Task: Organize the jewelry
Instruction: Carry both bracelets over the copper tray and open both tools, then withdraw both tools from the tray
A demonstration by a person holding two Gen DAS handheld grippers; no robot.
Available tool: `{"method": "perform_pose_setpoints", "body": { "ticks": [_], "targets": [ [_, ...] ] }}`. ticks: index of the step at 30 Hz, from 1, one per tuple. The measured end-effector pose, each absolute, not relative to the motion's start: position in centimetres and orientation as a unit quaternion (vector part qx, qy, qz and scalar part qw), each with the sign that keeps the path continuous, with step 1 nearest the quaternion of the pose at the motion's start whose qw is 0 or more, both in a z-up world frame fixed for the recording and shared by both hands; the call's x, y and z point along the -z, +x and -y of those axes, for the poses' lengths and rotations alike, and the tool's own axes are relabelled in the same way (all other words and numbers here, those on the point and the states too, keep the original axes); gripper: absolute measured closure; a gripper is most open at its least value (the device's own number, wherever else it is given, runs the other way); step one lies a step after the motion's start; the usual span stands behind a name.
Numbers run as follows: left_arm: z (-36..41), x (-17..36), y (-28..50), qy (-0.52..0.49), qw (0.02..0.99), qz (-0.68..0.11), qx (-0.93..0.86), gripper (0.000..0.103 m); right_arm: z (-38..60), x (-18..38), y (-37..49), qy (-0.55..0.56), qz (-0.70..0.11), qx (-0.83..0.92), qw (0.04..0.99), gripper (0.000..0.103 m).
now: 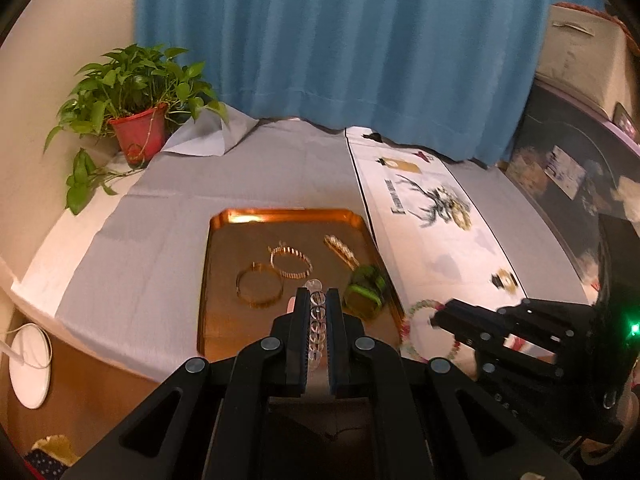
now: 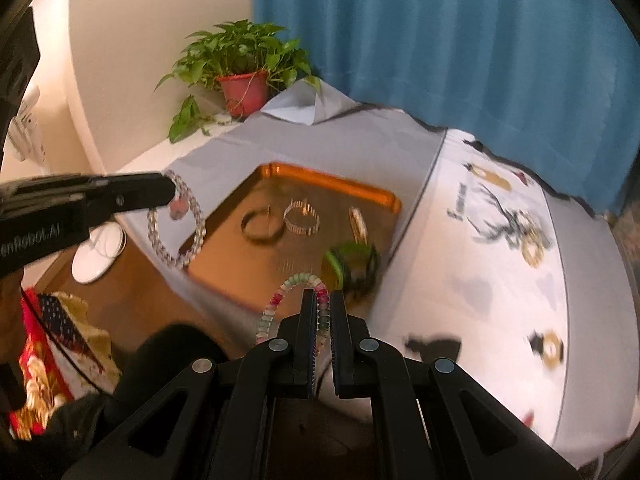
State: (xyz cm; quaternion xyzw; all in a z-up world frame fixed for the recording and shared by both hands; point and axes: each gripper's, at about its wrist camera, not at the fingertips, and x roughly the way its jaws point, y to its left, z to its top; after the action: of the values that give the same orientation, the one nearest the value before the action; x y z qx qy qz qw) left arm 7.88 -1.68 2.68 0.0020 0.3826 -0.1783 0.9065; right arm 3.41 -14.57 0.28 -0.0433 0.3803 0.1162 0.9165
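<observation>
A copper tray sits on the grey cloth. In it lie a thin gold bangle, a gold link bracelet, a gold clip and a green bracelet. My left gripper is shut on a clear bead bracelet, held above the tray's near edge. My right gripper is shut on a pink-and-green bead bracelet, to the right of the tray's near corner.
A potted plant stands at the table's far left corner. A white printed cloth lies right of the tray. A blue curtain hangs behind. A white round object lies on the floor to the left.
</observation>
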Motion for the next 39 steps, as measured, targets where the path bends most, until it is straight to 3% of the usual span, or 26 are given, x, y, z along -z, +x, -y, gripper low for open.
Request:
{"method": "perform_pose_setpoints", "body": {
  "ticks": [12,20,21,22,23,24,25,26,39],
  "targets": [
    [2.9,1.6,18.4,0.012,0.900,-0.409,0.151,0.098,14.7,2.6,15.7,-0.017,-0.387,-0.136,0.912,0.096],
    [3.3,5.0,22.4,0.028,0.892,-0.433,0.127,0.096,14.9,5.5,19.7,-0.009,-0.402,-0.133,0.906,0.095],
    [3.3,5.2,22.6,0.028,0.889,-0.439,0.127,0.089,14.9,6.1,20.3,-0.007,-0.415,-0.129,0.900,0.094],
    [3.2,5.5,22.9,0.027,0.883,-0.451,0.128,0.059,15.0,6.6,20.7,-0.007,-0.428,-0.123,0.895,0.087],
    [3.2,5.8,22.9,0.027,0.878,-0.462,0.125,0.039,15.1,7.0,21.0,-0.007,-0.438,-0.118,0.891,0.081],
    [3.1,5.9,22.8,0.027,0.878,-0.463,0.116,0.006,15.3,7.4,21.0,-0.004,-0.449,-0.107,0.887,0.062],
    [2.8,5.8,22.2,0.026,0.886,-0.451,0.103,0.004,15.5,7.5,20.9,-0.001,-0.451,-0.103,0.887,0.046],
    [2.6,5.5,21.4,0.027,0.895,-0.434,0.097,0.004,15.9,7.5,20.4,0.004,-0.448,-0.096,0.889,0.042],
    [2.6,2.3,8.9,0.070,0.903,-0.418,0.074,0.004,17.8,2.6,5.3,0.038,-0.412,-0.067,0.908,0.039]
  ]
}}
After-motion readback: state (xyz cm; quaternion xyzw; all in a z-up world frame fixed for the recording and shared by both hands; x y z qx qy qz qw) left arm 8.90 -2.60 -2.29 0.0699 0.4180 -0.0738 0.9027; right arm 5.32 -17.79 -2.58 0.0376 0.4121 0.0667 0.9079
